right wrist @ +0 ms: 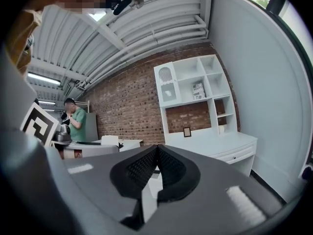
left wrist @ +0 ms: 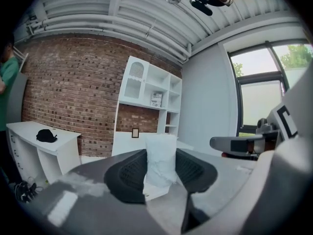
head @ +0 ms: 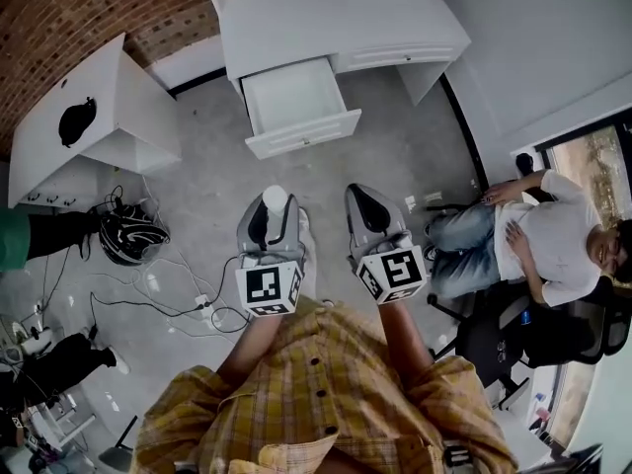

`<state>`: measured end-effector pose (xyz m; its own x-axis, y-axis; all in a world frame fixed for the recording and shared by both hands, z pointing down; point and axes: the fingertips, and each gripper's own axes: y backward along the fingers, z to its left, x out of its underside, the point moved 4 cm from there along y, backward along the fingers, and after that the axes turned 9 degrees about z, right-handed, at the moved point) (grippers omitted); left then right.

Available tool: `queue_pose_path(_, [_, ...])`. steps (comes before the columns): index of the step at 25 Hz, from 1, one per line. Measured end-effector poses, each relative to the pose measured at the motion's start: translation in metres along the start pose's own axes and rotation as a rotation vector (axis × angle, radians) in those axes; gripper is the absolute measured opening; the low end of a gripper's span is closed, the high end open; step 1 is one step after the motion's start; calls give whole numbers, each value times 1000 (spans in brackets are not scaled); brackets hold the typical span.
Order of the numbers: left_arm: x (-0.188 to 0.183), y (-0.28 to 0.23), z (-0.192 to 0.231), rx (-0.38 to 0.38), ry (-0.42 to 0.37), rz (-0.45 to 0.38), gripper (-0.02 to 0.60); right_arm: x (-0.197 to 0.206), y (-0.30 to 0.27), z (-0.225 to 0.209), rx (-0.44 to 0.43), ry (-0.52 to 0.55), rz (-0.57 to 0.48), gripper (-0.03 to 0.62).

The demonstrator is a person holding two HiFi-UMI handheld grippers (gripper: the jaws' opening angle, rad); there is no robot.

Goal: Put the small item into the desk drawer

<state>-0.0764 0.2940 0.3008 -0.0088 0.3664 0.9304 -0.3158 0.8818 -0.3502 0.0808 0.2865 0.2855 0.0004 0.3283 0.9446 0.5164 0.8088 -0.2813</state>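
A small white, crinkly item [left wrist: 160,159] stands upright between the black pads of my left gripper [left wrist: 161,173], which is shut on it. From the head view the item [head: 275,198] pokes out of the left gripper [head: 269,215], held at waist height over the floor. My right gripper [head: 367,210] hangs beside it, and its jaws [right wrist: 156,163] are shut with nothing in them. The white desk [head: 336,18] stands ahead, its left drawer [head: 293,99] pulled out and showing a bare white bottom. Both grippers are well short of the drawer.
A seated person [head: 538,235] on a black chair is at the right. A white side table [head: 109,117] with a black object [head: 77,119] stands at the left. Cables and a dark helmet-like thing [head: 128,237] lie on the floor at the left.
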Motion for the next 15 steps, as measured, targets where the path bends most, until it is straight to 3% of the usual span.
queue_pose_path(10, [-57,-162,80,44,-13,83,181,-52,-166,-67,32,-27,61,-3])
queue_pose_path(15, [-62,-226,111,63,-9,152,181,-54,-227,-94,55,-41,112,-3])
